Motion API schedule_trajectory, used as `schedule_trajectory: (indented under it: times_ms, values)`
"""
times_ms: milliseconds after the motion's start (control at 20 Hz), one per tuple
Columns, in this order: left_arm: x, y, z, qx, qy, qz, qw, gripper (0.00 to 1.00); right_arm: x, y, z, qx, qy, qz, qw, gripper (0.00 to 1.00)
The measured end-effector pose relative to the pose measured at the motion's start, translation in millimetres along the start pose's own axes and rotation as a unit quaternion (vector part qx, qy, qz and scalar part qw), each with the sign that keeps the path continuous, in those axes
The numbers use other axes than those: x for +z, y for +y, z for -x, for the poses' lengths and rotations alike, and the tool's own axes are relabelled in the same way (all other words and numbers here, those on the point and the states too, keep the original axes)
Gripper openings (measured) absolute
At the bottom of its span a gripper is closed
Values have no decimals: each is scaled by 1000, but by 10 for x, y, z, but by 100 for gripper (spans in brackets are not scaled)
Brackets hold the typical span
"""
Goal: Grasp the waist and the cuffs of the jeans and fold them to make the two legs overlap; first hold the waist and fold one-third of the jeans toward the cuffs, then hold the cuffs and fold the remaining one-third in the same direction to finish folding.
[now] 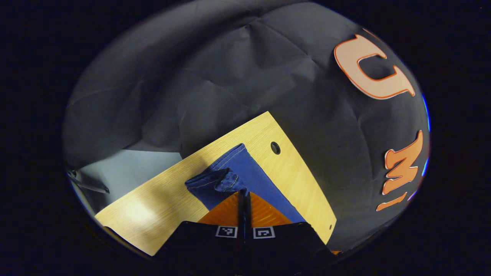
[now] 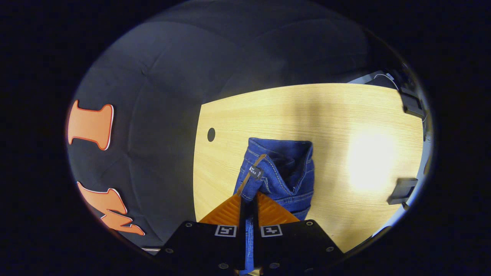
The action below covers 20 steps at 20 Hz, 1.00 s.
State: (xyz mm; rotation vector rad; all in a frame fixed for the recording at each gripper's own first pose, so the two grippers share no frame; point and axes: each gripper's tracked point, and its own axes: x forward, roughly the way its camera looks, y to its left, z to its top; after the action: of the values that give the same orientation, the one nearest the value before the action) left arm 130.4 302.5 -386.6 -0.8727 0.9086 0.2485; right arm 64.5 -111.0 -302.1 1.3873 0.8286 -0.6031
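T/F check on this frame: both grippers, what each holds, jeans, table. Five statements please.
1. The left gripper is shut on the jeans. True.
2. The right gripper is open above the table. False: it is shut on the jeans.
3. The jeans hang clear of the table. False: part of them lies on it.
4. The table has a wood-grain top. True.
5. The jeans are black. False: they are blue denim.

Each set of tongs, left [image 1: 244, 196] and right [image 2: 249, 203], has ribbed fingers on a black body with two square black-and-white markers; the right body shows round screws.
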Motion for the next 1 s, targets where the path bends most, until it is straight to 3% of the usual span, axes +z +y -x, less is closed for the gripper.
schedule_trajectory:
  times_ms: [500, 650, 700, 800, 850, 950, 1000]
  values:
    - [20, -135, -781, 77, 27, -99, 992, 1, 29, 168, -745, -35, 40, 20, 998, 9]
    - [105, -202, -814, 97, 24, -97, 990, 2, 22, 183, -854, -44, 49, 5, 998, 9]
    - [117, -225, -861, 100, 23, -97, 990, 8, 17, 183, -890, -42, 51, 11, 998, 9]
    - [38, -187, -894, 106, 22, -112, 988, 11, -16, 177, -945, -44, 50, 9, 998, 9]
    - [58, -221, -916, 106, 17, -124, 987, 19, -24, 182, -958, -44, 50, 5, 998, 9]
    - [111, -329, -897, 98, 3, -147, 984, 45, 4, 200, -917, -44, 50, 6, 998, 9]
    - [120, -387, -877, 93, 1, -155, 984, 44, -9, 217, -903, -43, 49, 7, 998, 9]
